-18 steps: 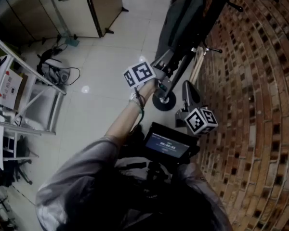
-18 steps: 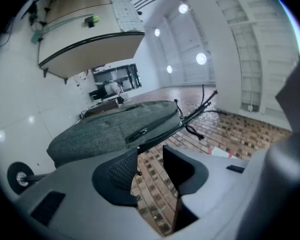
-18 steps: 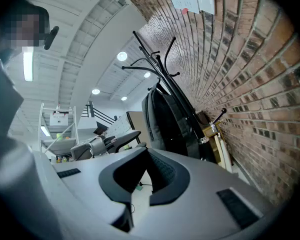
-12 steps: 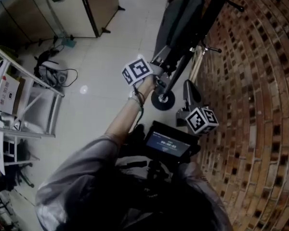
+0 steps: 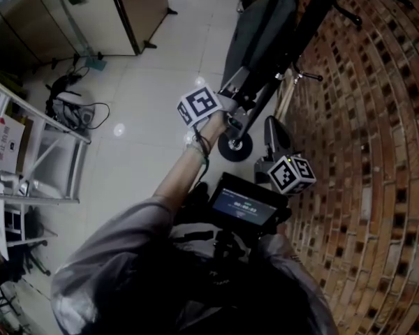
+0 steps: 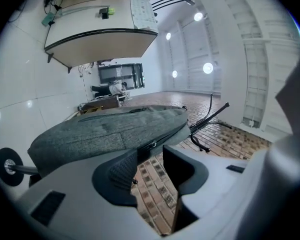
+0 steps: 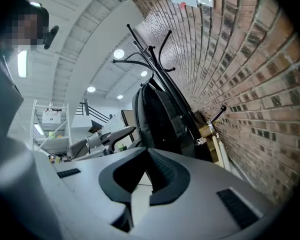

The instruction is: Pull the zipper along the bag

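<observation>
Head view: the left gripper (image 5: 232, 98) is held out at the lower end of the grey bag (image 5: 257, 33), which hangs on a coat stand (image 5: 314, 9) beside the brick wall (image 5: 377, 117). The right gripper (image 5: 274, 137) is lower and nearer the person, apart from the bag.

Left gripper view: the fingers (image 6: 117, 171) are wide apart and hold nothing; brick shows through the gap. The zipper pull (image 6: 152, 145) lies just beyond the fingertips, on the bag's edge seam.
- Step, as judged: approach to the pull, grasp not yet made.
- Next move calls for a short advance to bring the pull between the fingers, closing on it, then a steady draw along the seam.

Right gripper view: the fingers (image 7: 165, 176) are apart and empty, with the bag well beyond them. This gripper is probably wanted to steady the cloth.

Container: the bag only; contents not visible.
</observation>
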### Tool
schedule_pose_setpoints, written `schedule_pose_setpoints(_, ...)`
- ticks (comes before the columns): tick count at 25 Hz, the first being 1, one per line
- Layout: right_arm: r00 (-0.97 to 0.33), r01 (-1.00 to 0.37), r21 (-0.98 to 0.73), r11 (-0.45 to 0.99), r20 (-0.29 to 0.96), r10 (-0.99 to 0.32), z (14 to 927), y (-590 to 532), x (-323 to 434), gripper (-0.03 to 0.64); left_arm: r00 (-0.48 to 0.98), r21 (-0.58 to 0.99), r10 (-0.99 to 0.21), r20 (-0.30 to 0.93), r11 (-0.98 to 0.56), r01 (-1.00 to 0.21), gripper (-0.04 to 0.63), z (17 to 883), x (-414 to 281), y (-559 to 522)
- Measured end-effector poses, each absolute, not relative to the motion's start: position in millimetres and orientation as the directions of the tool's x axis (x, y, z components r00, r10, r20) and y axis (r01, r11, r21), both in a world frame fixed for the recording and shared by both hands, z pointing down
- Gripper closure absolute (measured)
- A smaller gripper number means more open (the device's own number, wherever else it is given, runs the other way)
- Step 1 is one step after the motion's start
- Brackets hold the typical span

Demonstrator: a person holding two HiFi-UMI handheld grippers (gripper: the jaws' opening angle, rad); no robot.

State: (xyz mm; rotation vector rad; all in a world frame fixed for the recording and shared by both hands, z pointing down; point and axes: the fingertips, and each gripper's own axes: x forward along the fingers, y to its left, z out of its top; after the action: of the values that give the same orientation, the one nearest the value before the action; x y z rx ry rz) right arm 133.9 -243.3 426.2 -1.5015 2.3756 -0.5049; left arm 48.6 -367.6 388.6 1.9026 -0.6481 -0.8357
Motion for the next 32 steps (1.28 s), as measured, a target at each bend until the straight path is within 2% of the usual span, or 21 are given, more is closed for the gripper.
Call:
schedule_pose_setpoints(3,-0.412,-0.81,-0.445,0.383,-0.034,-0.911,431.6,-244.1,135.6,0.612,0.634,0.888,-0.717,-0.288,-0.448,-0.103,0.449,384.2,47.8,-367.1)
schedule_pose_setpoints(6,-0.405,-0.812,-0.453,0.368,-0.016,-0.914,434.1,-241.7,135.0,0.612,0.621,0.85,-0.702,-0.349,-0.515,-0.105,0.449,378.1,38.2,-365.4)
schedule_pose_setpoints(11,-0.408,-0.81,-0.459,0.366,-0.008,-0.913,441.3,-240.5,137.4,0.612,0.601,0.851,-0.678,-0.423,-0.525,0.006,0.451,370.8,31.1,-361.6)
schedule_pose_setpoints(15,-0.401,-0.811,-0.468,0.35,0.012,-0.916,448.3,-238.9,138.4,0.612,0.63,0.84,-0.653,-0.42,-0.543,-0.003,0.453,373.0,35.6,-362.7)
schedule_pose_setpoints(17,-0.406,-0.808,-0.469,0.357,0.004,-0.914,449.0,-239.0,137.6,0.612,0.65,0.835,-0.653,-0.389,-0.547,-0.05,0.482,379.6,36.8,-366.6)
schedule_pose_setpoints(19,-0.403,-0.81,-0.469,0.351,0.011,-0.915,450.3,-238.2,137.9,0.612,0.654,0.835,-0.658,-0.373,-0.546,-0.074,0.562,384.7,35.4,-372.9)
schedule_pose_setpoints(26,-0.397,-0.809,-0.477,0.344,0.011,-0.918,452.5,-238.6,139.2,0.612,0.631,0.81,-0.606,-0.485,-0.583,0.063,0.577,369.5,28.6,-362.3)
schedule_pose_setpoints(32,-0.393,-0.817,-0.469,0.334,0.03,-0.919,457.8,-240.0,139.4,0.612,0.649,0.796,-0.582,-0.49,-0.602,0.062,0.578,363.4,29.5,-366.5)
